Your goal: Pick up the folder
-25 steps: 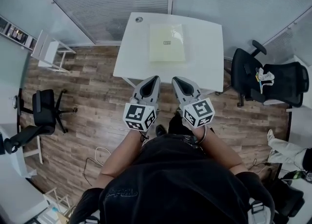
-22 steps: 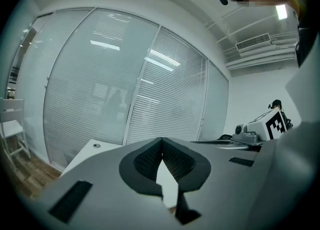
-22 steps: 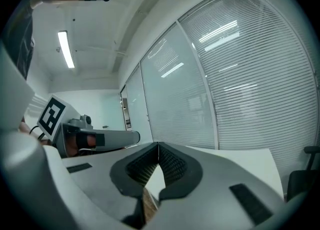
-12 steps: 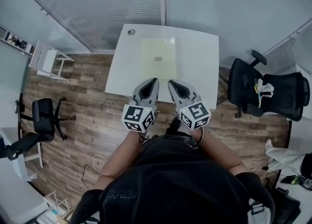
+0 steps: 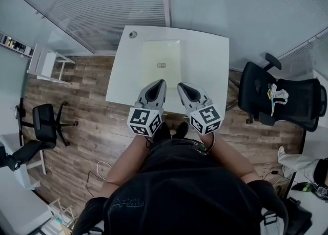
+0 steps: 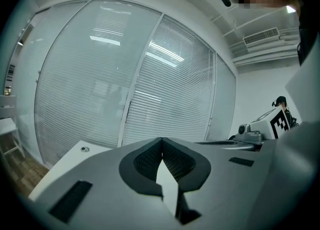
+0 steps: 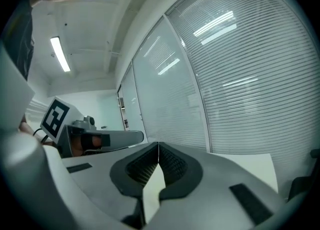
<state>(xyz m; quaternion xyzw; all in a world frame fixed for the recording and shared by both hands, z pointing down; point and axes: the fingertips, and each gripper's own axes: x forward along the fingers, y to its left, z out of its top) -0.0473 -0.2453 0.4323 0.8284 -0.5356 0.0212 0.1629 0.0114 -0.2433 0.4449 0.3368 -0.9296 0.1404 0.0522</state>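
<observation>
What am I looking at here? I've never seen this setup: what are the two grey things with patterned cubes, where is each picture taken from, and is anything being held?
There is no robot here. A person stands at a white table with a hand-held pair of tongs in each hand. The top-down picture comes from a camera on the person's head. In it the left tongs and right tongs reach side by side over the table's near part. The patterned cubes are parts of the tongs. The other two pictures come from a camera riding on each pair, looking along its jaws toward the window blinds. Both pairs are shut with nothing between them. A pale yellow folder lies flat on the table just ahead of the tips, not gripped. A small round fitting sits at the far left corner.
</observation>
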